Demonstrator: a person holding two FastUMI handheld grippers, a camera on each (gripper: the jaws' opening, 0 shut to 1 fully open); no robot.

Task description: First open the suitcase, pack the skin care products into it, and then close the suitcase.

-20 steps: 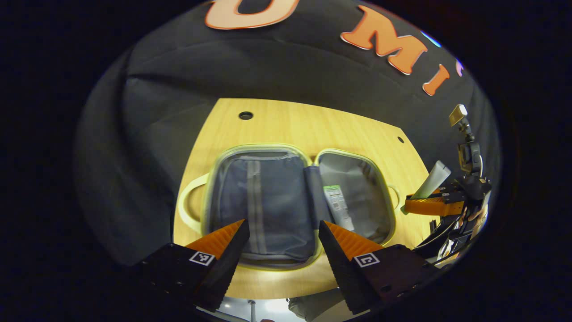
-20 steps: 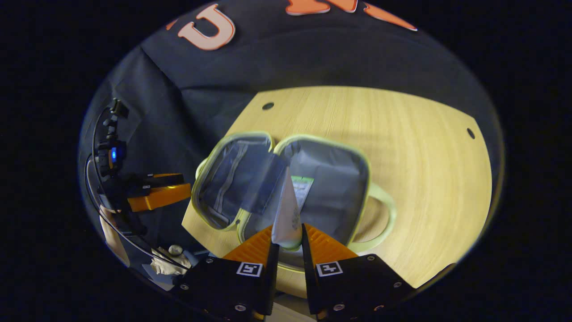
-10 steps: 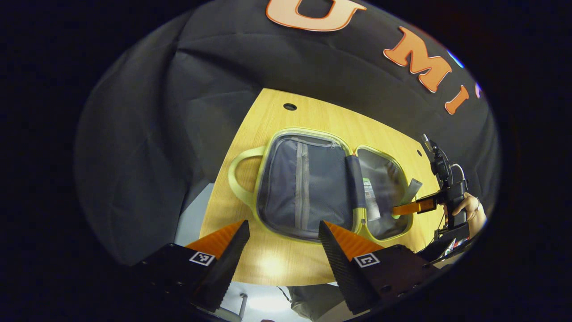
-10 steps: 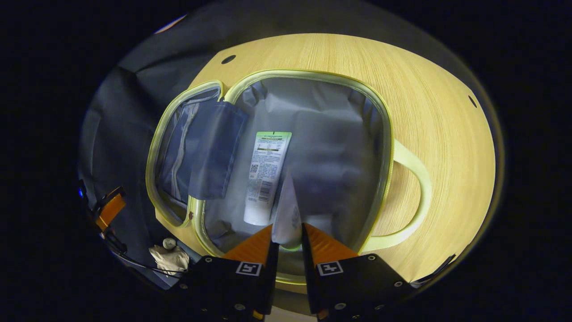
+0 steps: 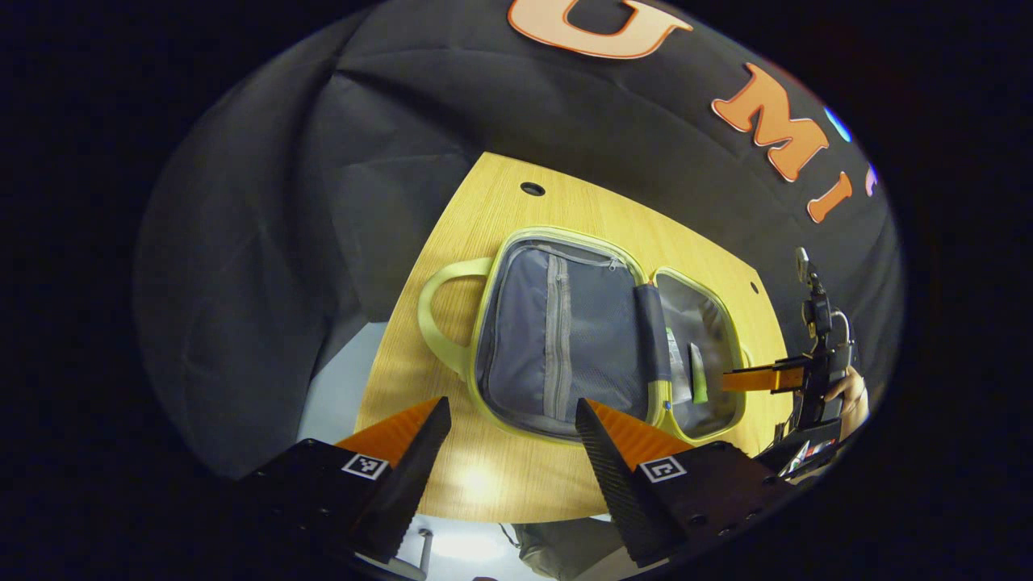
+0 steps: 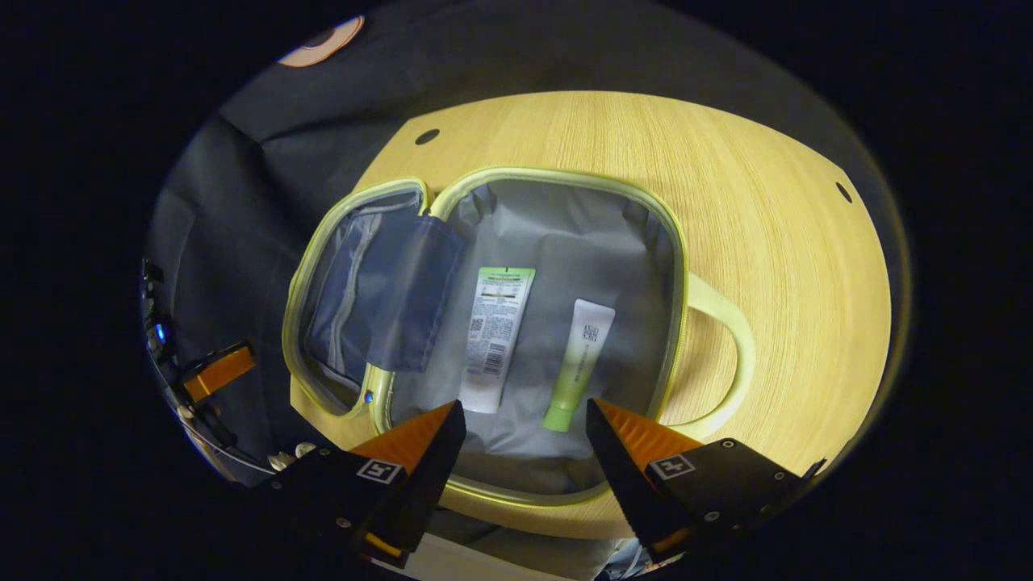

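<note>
Tubes (image 6: 494, 339) number two in the open suitcase (image 6: 565, 218); both grippers (image 6: 524, 436) gape, empty.

print on both tubes (image 6: 494, 335) too small to read

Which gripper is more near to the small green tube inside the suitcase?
The right gripper: it hangs open just above the green tube. The left gripper is open over the table's near edge, on the other side of the suitcase.
</note>
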